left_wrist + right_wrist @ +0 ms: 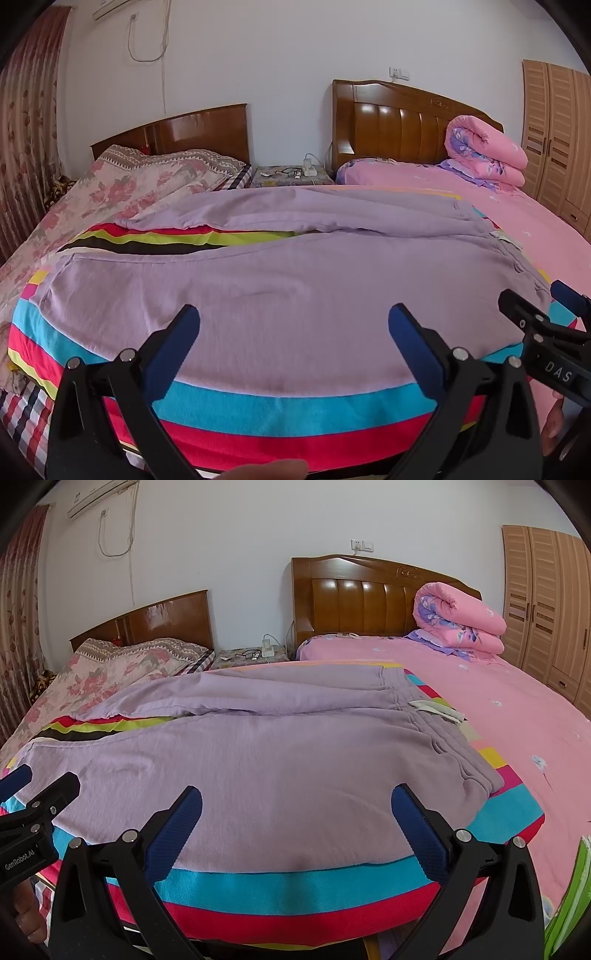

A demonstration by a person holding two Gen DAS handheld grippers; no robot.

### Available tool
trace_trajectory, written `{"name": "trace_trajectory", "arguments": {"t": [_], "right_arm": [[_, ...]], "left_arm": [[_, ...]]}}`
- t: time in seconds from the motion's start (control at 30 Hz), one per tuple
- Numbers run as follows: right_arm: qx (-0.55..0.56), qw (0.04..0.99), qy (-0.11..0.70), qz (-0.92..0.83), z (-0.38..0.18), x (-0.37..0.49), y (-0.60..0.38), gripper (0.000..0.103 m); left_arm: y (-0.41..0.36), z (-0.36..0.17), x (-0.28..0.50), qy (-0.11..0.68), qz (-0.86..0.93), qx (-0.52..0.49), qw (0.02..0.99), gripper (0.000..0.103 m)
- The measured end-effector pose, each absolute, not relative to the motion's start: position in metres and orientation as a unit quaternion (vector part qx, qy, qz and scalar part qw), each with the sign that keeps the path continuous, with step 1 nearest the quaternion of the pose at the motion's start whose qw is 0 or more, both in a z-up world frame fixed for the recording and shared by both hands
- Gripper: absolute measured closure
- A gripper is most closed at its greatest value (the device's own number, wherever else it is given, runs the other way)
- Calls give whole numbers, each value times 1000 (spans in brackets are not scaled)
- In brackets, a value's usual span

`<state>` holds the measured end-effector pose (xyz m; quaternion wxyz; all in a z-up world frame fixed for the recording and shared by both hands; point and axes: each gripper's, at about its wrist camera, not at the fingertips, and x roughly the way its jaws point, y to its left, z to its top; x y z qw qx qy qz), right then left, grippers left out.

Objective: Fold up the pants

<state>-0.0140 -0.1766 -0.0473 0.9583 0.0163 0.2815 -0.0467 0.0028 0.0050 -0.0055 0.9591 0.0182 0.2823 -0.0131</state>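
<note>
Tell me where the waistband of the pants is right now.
The waistband lies at the right end of the lilac pants, on the striped blanket, next to the pink bed; in the right wrist view it runs just beyond the open right gripper.

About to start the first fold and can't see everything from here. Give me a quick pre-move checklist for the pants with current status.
1. Left tool open and empty: ok.
2. Right tool open and empty: ok.
3. Pants spread flat on the striped blanket: ok, minor wrinkles.
4. Legs lying apart, blanket showing between them: ok, nothing folded yet.
5. Waistband on the right with the white tag exposed: ok.
6. Far leg's cuff lying flat: cannot tell, edge looks rumpled.
</note>
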Motion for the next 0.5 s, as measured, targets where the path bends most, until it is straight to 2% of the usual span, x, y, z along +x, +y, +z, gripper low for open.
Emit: {"name": "trace_trajectory", "arguments": {"t": [0.5], "right_arm": [[19,955,292,-45,-52,-12,-176,4]], "left_arm": [[8,-8,5,293,-12,10,956,1]]}}
